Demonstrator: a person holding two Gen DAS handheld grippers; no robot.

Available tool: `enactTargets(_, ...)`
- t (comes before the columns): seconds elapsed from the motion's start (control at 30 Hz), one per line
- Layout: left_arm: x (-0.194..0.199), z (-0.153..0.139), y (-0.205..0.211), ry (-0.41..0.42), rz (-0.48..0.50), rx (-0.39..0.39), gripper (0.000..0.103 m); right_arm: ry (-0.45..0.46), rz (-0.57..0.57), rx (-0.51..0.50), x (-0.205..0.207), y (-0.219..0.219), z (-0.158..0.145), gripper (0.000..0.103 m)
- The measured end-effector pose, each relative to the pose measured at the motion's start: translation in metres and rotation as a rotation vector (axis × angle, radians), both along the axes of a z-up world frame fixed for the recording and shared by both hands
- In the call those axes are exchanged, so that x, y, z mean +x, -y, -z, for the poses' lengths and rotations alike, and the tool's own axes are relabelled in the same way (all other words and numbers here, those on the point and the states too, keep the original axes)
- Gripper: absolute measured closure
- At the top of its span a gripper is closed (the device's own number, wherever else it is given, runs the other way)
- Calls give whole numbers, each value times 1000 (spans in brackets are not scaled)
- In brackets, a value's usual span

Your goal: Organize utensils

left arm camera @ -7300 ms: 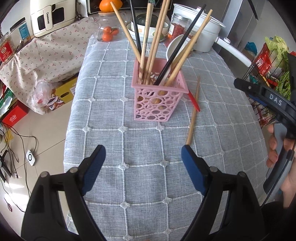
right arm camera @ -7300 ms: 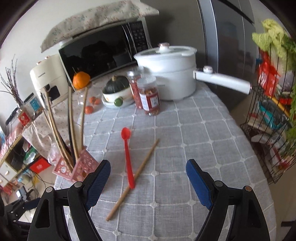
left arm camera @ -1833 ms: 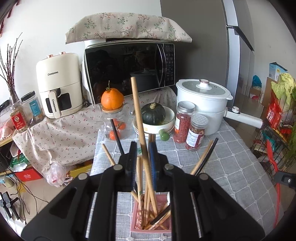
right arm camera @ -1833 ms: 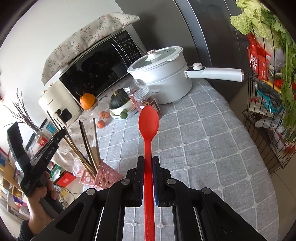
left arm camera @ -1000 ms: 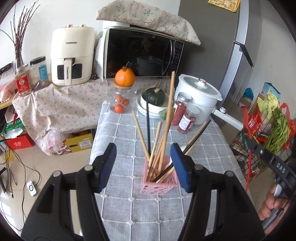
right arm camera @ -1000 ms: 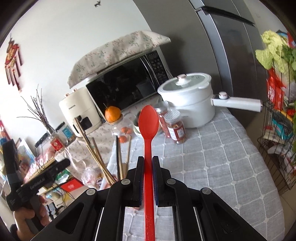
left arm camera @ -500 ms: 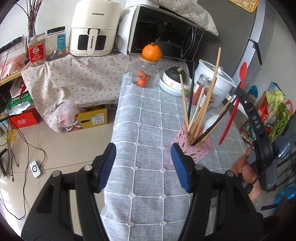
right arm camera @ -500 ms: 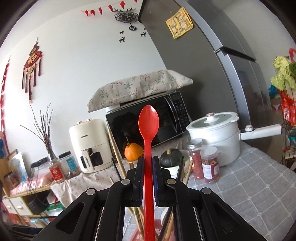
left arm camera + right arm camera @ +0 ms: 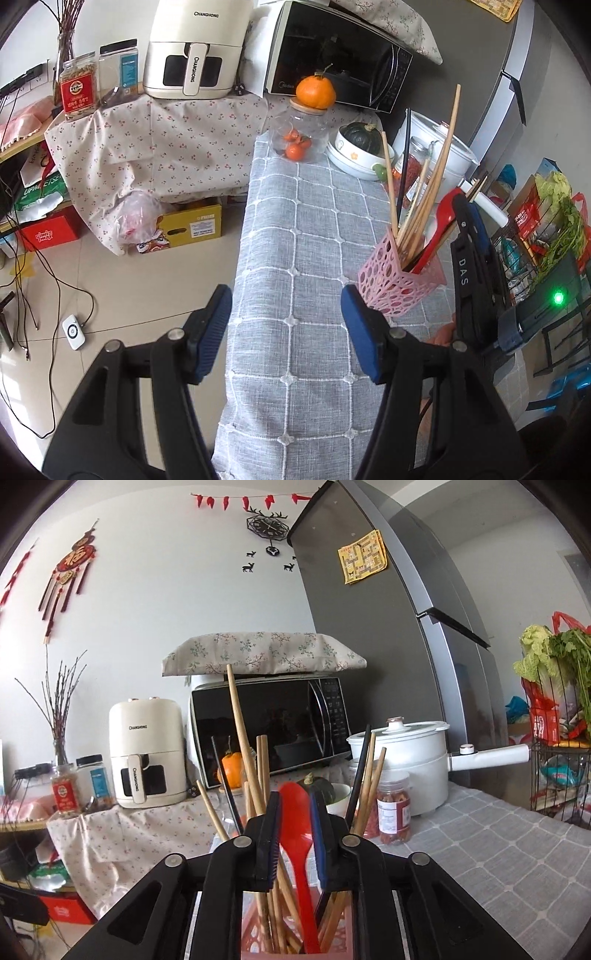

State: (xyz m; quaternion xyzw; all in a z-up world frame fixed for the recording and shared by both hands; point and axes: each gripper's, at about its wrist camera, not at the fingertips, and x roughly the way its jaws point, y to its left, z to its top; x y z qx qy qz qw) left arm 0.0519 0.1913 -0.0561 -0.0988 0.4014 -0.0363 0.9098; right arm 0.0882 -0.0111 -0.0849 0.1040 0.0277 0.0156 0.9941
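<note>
Grey-clothed worktop point(image 9: 295, 258): red spoon point(image 9: 295, 823) stands in pink holder point(image 9: 391, 280) among chopsticks point(image 9: 424, 199), right gripper point(image 9: 294, 834) released around it. Withdraw straight up, avoiding sticks. Left gripper point(image 9: 286, 332) released, unladen.

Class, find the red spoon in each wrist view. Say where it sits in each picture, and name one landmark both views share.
Left wrist view: the red spoon is right of centre, standing handle-down in the pink holder.
Right wrist view: bottom centre, between the fingers of the right claw.
Shared landmark: the white air fryer.
</note>
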Motion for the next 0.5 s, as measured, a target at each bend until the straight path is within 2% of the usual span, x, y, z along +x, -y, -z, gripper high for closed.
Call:
enactTargets(0.1, 2, 3, 3, -16, 5, 11, 41, -25, -16, 19, -7, 4, -3, 82)
enactTargets(0.27, 5, 9, 14, -56, 22, 41, 38, -59, -29, 42, -18, 24, -21, 71)
enactTargets(0.37, 4, 10, 22, -71, 38, 50, 32, -89, -37, 34, -23, 40, -37, 58)
enactTargets(0.43, 1, 8, 30, -71, 46, 54, 28, -135, -50, 27, -21, 49, -46, 43)
enactTargets(0.5, -1, 5, 38, -70, 51, 54, 23, -191, -71, -1, -19, 57, -55, 36)
